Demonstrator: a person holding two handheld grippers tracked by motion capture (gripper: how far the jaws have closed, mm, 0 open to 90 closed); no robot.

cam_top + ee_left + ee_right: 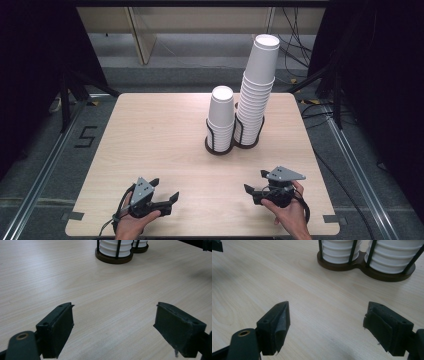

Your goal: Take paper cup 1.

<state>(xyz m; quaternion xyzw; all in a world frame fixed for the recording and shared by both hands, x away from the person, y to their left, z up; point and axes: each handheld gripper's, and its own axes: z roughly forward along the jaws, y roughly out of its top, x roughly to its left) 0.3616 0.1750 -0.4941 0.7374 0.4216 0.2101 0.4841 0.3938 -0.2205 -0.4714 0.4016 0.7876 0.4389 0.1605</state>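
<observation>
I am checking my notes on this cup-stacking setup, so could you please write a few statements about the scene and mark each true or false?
1. The taller cup stack stands to the right of the shorter cup stack in the high view. True.
2. Both stacks sit in one dark cup holder. True.
3. The left hand-held gripper is closed on a cup. False: its jaws stand apart over bare table, with nothing between them.
4. The right hand-held gripper touches the holder. False: it is near the table's front edge, well short of the holder.
5. A loose cup lies on its side. False: all cups are stacked.
</observation>
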